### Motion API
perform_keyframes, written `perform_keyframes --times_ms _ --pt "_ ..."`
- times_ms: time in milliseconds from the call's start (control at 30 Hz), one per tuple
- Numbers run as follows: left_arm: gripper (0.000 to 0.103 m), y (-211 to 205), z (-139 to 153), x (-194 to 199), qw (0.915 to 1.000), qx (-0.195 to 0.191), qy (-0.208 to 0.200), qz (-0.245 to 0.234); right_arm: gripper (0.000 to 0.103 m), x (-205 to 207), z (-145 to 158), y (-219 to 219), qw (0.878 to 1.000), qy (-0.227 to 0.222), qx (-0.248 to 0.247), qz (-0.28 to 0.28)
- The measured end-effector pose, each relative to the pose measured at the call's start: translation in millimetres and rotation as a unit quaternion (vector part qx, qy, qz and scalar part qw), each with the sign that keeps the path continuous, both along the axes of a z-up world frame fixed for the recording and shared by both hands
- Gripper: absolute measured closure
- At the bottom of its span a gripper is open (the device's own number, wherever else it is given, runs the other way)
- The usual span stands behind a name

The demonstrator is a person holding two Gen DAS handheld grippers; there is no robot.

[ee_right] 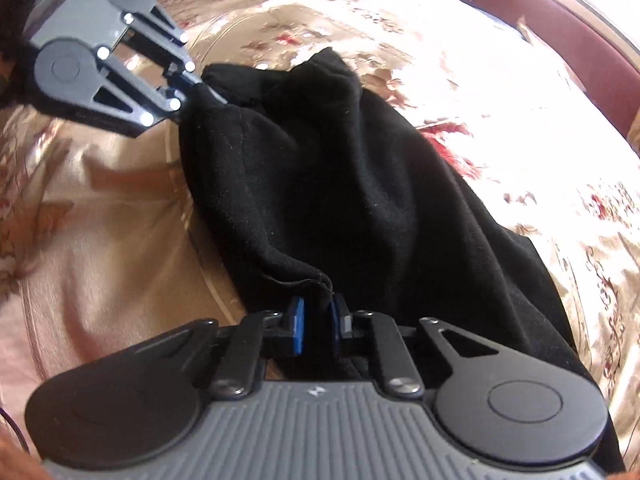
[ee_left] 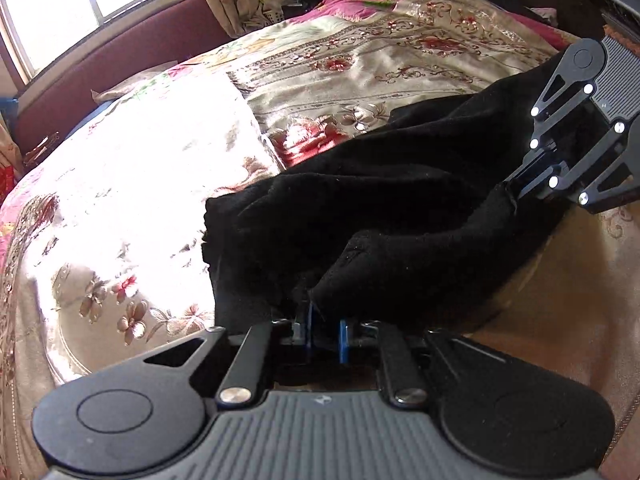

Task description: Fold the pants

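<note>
Fingers of left gripper (ee_left: 324, 330) and right gripper (ee_right: 318, 322) each pinch black pants (ee_right: 340, 168) over floral bedspread (ee_left: 132, 208).

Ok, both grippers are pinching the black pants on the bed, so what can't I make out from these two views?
- Pants shape: waistband and legs indistinguishable, dark bunched folds in both views.
- Near hem: hidden behind right gripper body, right wrist view.
- Bedspread pattern: washed out by window glare, left wrist view.
- Left gripper pads: buried in cloth.
</note>
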State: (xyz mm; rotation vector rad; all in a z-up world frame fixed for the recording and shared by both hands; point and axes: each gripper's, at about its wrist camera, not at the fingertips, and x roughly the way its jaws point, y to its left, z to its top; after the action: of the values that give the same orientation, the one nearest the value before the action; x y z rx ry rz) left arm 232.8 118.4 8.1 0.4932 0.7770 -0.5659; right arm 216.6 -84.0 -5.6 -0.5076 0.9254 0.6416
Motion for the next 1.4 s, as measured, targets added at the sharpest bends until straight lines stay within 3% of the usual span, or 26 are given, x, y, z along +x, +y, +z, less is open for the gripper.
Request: perform_keyframes --times_ms 167,267,400,467,567,700,800,833,867,900,933,1033,1133,1233,1267,1333,1400 --pt "0.083 22.0 17.1 -3.4 0.9953 0.005 -0.075 0.061 0.093 -21.1 50.0 -8.9 0.997 -0.037 0.049 -0.048" --pt "0.083 34.6 10.6 0.8 0.9942 -0.015 -0.049 0.094 0.093 -17.4 35.9 5.0 0.996 -0.021 0.057 -0.067" --pt "0.078 36.6 11.7 -33.3 0.9962 -0.040 -0.021 0.074 0.094 -11.4 23.9 8.9 0.996 -0.008 0.048 -0.072" --pt "0.072 21.4 5.5 -48.9 0.9979 -0.020 -0.032 0.052 0.094 -8.7 30.7 2.6 0.996 -0.010 0.051 -0.074" --pt "0.051 -8.7 -10.2 -61.6 0.9972 0.024 -0.070 0.013 0.094 -4.4 36.7 1.2 0.995 -0.007 0.057 -0.077" --pt "0.037 -37.1 -26.0 -64.8 0.9829 0.095 -0.158 -0.005 0.094 -6.5 37.2 3.7 0.997 -0.014 0.048 -0.064" --pt "0.035 -48.0 -39.3 -59.5 0.9764 0.130 -0.166 -0.044 0.093 -9.0 33.9 2.5 0.997 -0.009 0.048 -0.060" --pt "0.035 -52.7 -46.4 -56.6 0.9719 0.151 -0.169 -0.063 0.093 -9.6 33.1 1.8 0.997 -0.008 0.049 -0.059" --pt "0.042 -55.5 -49.7 -51.4 0.9713 0.156 -0.165 -0.072 0.093 -10.0 32.7 1.9 0.997 -0.006 0.048 -0.057" --pt "0.062 -56.3 -49.4 -44.6 0.9729 0.155 -0.153 -0.078 0.093 -10.8 32.3 2.1 0.997 -0.006 0.048 -0.054" --pt "0.071 -57.1 -47.7 -37.8 0.9743 0.154 -0.142 -0.082 0.093 -11.8 31.9 3.3 0.998 -0.005 0.045 -0.048" --pt "0.073 -53.3 -34.8 -27.2 0.9637 0.179 -0.178 -0.087 0.094 -15.2 29.1 10.7 0.999 0.000 0.031 -0.033" --pt "0.073 -39.6 -8.1 -24.9 0.9545 0.178 -0.225 -0.081 0.094 -18.6 40.9 16.3 0.999 -0.011 0.040 -0.031" --pt "0.073 -27.7 -4.1 -33.1 0.9369 0.198 -0.280 -0.067 0.093 -22.8 58.6 22.9 0.996 -0.029 0.073 -0.039" --pt "0.073 -24.3 -10.1 -35.0 0.9357 0.202 -0.283 -0.061 0.093 -24.5 58.9 27.1 0.995 -0.036 0.081 -0.040" --pt "0.073 -18.7 -34.0 -32.5 0.9452 0.207 -0.247 -0.049 0.093 -25.9 44.9 35.7 0.995 -0.034 0.081 -0.037" --pt "0.071 -18.2 -63.8 -41.2 0.9368 0.247 -0.235 -0.079 0.088 -24.5 13.0 47.5 0.997 -0.019 0.060 -0.040"
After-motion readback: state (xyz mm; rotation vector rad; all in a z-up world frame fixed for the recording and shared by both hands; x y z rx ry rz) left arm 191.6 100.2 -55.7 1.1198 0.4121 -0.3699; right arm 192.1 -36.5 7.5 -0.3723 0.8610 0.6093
